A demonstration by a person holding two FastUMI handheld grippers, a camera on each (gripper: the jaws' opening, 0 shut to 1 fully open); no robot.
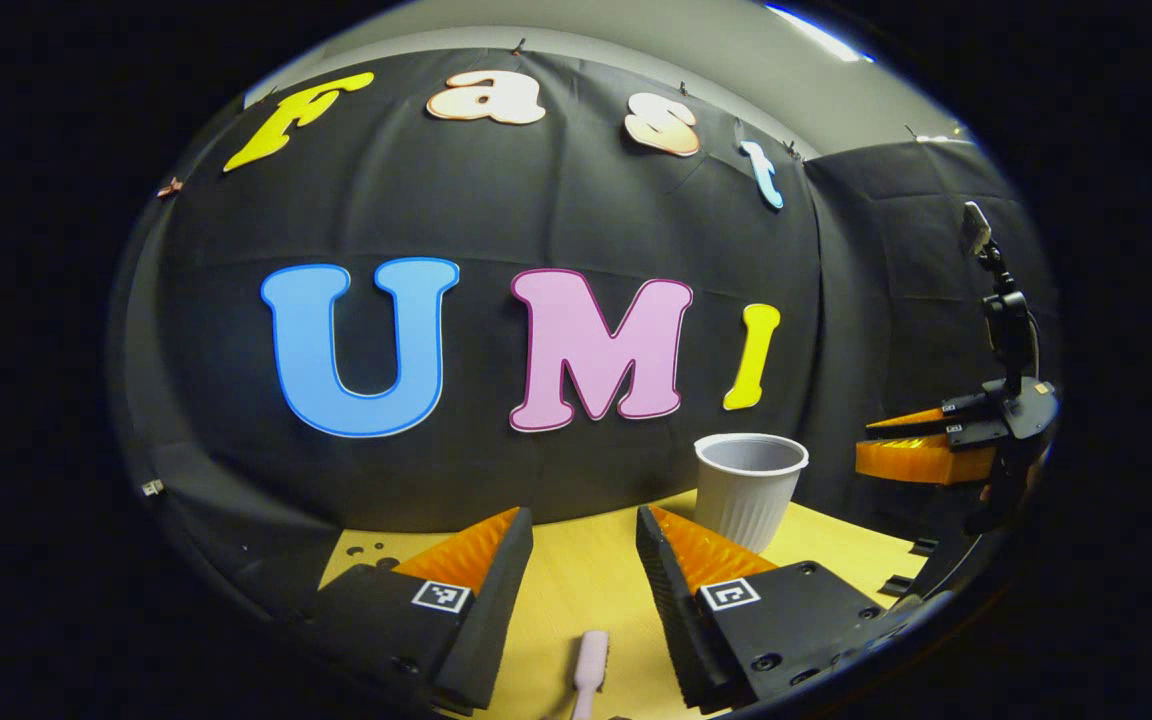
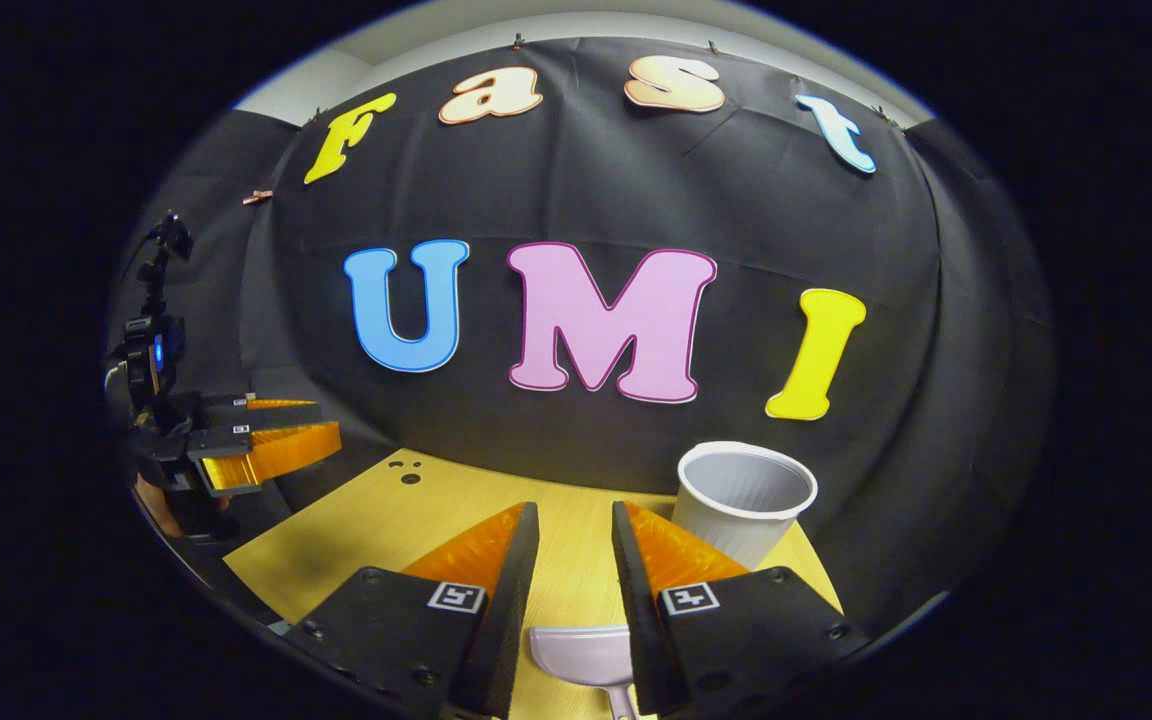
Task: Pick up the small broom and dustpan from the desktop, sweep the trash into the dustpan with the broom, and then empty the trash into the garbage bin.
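Between the left gripper (image 1: 584, 560)'s parted fingers, low in the left gripper view, lies the pale pink broom handle (image 1: 591, 672) flat on the wooden desktop (image 1: 586, 580), untouched. The right gripper (image 2: 574, 560) likewise stands open and empty over the light dustpan (image 2: 581, 652), whose scoop sits just beneath its fingertips with the stem running back out of sight. Behind both, the ribbed white garbage bin (image 2: 741, 500) stands upright near the desk's far edge. Picking up looks like the step in hand: each gripper should probably descend squarely, straddle its handle and close across the narrow width. No trash is discernible yet.
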